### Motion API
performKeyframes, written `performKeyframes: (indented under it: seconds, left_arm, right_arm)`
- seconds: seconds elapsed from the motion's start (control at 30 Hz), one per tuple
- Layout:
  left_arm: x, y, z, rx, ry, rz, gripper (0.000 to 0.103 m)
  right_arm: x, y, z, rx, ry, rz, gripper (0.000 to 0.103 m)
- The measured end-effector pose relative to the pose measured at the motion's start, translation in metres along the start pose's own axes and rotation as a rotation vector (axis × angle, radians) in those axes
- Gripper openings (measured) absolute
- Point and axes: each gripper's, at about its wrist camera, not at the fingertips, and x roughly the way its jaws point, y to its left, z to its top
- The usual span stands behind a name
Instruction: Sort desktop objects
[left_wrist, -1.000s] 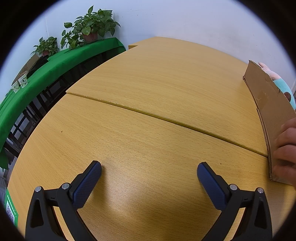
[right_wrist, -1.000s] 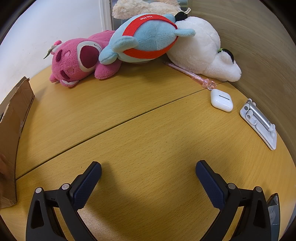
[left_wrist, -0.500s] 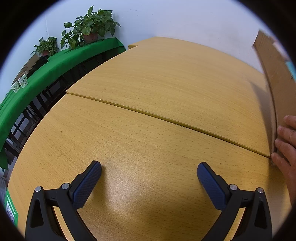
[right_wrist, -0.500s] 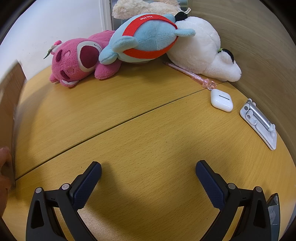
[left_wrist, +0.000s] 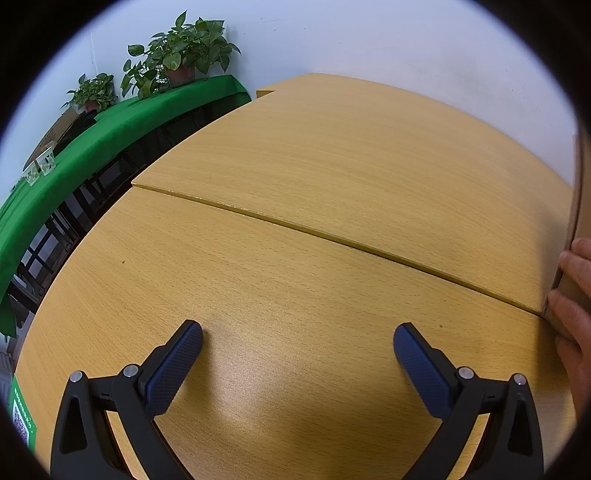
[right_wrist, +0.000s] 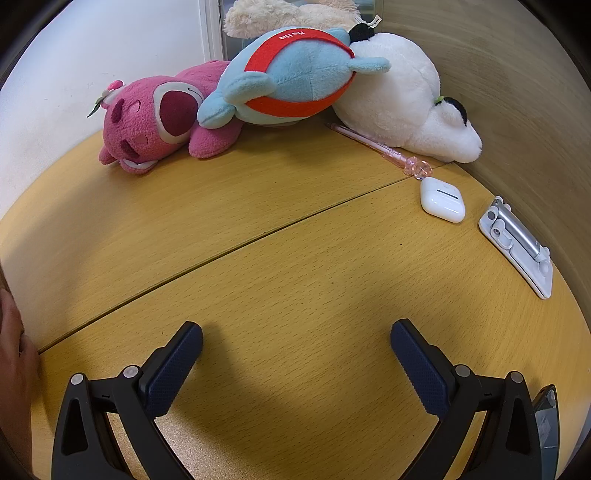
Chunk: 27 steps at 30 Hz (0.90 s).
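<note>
While we look along the left-hand black gripper with blue textured pads, its jaws stand wide apart over the bare light-wood tabletop and hold nothing, so on this side we judge that no sorting has begun. At the right edge a bare hand grips the corner of a brown cardboard piece, which is cut off by the lens, so we cannot tell whether it is a box or a flat sheet, nor whether it rests on the table. Beyond the far edge, two potted green plants stand on a green-clothed bench. Turning to the right view, the right-hand black gripper with blue pads is likewise spread wide and empty above the wood. Every object to be sorted lies untouched towards the back: a pink plush bear, a light-blue plush with a red band lying on it and on a white plush animal, a translucent pink pen partly hidden under the white plush, a white earbud case and a flat silver-white folding stand near the right edge. The whole task, we judge, remains ahead. A cream plush is cropped at the top, a hand is barely visible at the left rim, and a dark object at the lower right is too cut off to name.
</note>
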Motion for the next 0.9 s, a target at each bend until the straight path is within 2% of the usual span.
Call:
performKeyframes:
  seconds: [0.9]
  left_arm:
    - [0.0007,-0.0006,-0.0009,-0.002,0.001,0.0,0.103]
  right_arm:
    - [-0.0012,0.0013,-0.0012,-0.004,-0.002,0.005,0.103]
